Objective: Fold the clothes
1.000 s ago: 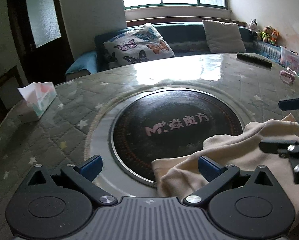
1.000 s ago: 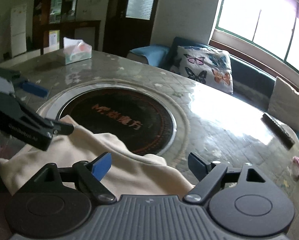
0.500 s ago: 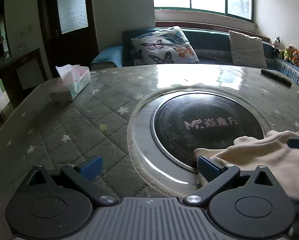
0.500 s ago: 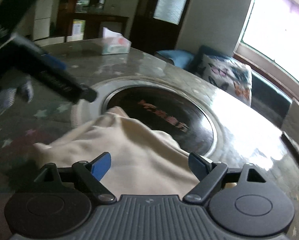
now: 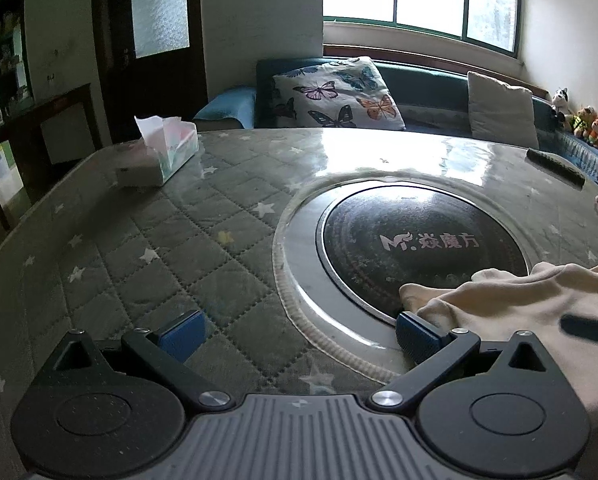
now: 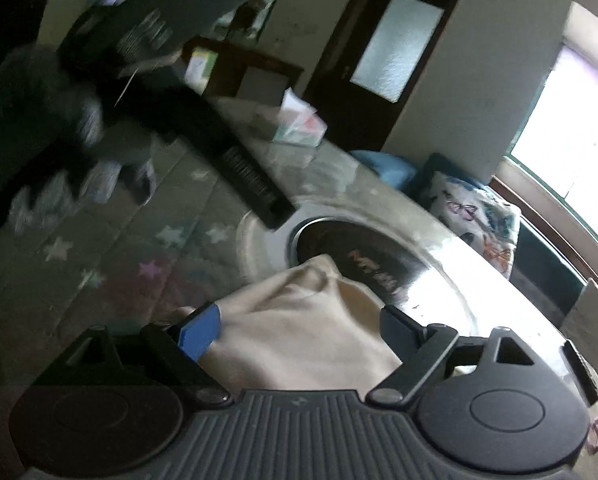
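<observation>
Cream cloth (image 5: 511,304) lies bunched at the near edge of the table (image 5: 147,240), one lobe lapping onto the dark round hotplate (image 5: 419,236). The left gripper (image 5: 297,334) stands wide open over bare quilted cover, its right finger just beside the garment's edge, and the right gripper (image 6: 299,330) gapes wide too, with cloth lying between its fingers. Whichever fold comes next, I'd say each gripper should pinch a single clean edge rather than a bunch, and keep the cloth flat while drawing it across.

Blurred left gripper (image 6: 259,196), garment (image 5: 539,312) edge-cropped
</observation>
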